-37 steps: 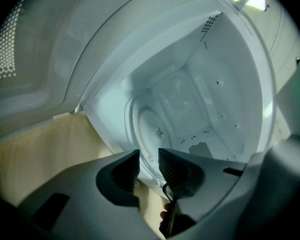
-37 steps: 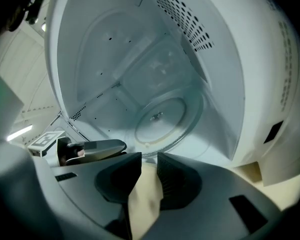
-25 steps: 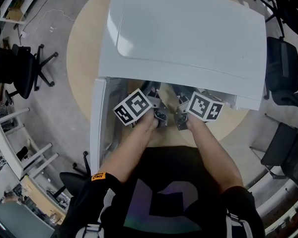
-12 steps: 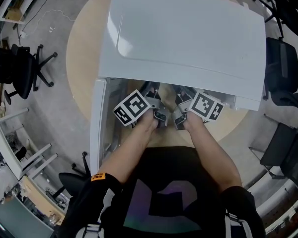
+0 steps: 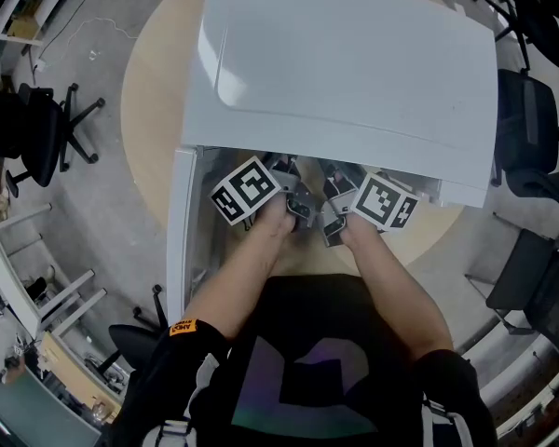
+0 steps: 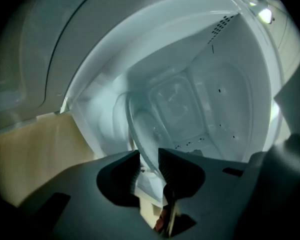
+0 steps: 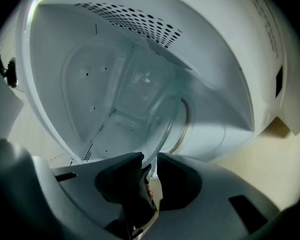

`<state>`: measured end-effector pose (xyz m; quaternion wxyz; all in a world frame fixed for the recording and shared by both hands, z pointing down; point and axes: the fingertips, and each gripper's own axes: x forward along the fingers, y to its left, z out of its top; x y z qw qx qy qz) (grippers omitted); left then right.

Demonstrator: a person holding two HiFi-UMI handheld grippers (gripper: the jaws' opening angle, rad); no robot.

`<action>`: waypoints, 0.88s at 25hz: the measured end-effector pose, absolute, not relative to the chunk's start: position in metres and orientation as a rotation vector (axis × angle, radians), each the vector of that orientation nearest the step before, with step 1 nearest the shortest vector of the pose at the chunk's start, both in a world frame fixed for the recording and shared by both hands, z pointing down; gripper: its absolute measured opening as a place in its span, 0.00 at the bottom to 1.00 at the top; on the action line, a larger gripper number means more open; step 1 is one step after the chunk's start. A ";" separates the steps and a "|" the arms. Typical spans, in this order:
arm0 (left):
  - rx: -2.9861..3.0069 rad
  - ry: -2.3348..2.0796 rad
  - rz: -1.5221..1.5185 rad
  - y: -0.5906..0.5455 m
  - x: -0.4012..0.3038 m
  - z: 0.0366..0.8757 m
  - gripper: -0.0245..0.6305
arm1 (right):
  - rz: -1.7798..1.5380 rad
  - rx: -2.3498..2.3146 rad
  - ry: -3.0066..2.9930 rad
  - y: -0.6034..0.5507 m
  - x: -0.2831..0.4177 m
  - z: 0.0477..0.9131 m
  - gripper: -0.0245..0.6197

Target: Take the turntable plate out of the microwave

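Observation:
The clear glass turntable plate (image 6: pixel 162 109) stands on edge at the mouth of the white microwave (image 5: pixel 345 63), half inside the lit cavity. My left gripper (image 6: pixel 149 163) is shut on the plate's rim, which runs between its two dark jaws. The same plate (image 7: pixel 140 101) shows in the right gripper view, where my right gripper (image 7: pixel 150 165) is shut on the opposite rim. In the head view both grippers sit side by side just under the microwave's front edge, left gripper (image 5: pixel 284 182) and right gripper (image 5: pixel 334 186). The plate itself is hidden there.
The microwave door (image 5: pixel 179 236) hangs open to the left of my arms. The microwave stands on a round wooden table (image 5: pixel 154 91). Office chairs (image 5: pixel 37 128) stand on the floor at the left, more chairs (image 5: pixel 531 128) at the right.
Both grippers have shifted slightly toward the microwave opening and a little closer together. The microwave and its door have not moved.

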<state>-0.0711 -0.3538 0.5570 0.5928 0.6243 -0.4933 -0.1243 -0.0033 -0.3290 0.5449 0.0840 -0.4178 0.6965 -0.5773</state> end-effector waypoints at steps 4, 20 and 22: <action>1.429 -1.146 -0.287 -0.353 -0.071 0.562 0.26 | -1.737 -1.246 2.059 -0.329 -0.002 0.548 0.17; 1.420 -1.151 -0.315 -0.354 -0.075 0.552 0.20 | -1.744 -1.233 1.931 -0.333 -0.006 0.558 0.17; 1.423 -1.144 -0.314 -0.353 -0.073 0.552 0.20 | -1.740 -1.229 1.913 -0.335 -0.005 0.558 0.17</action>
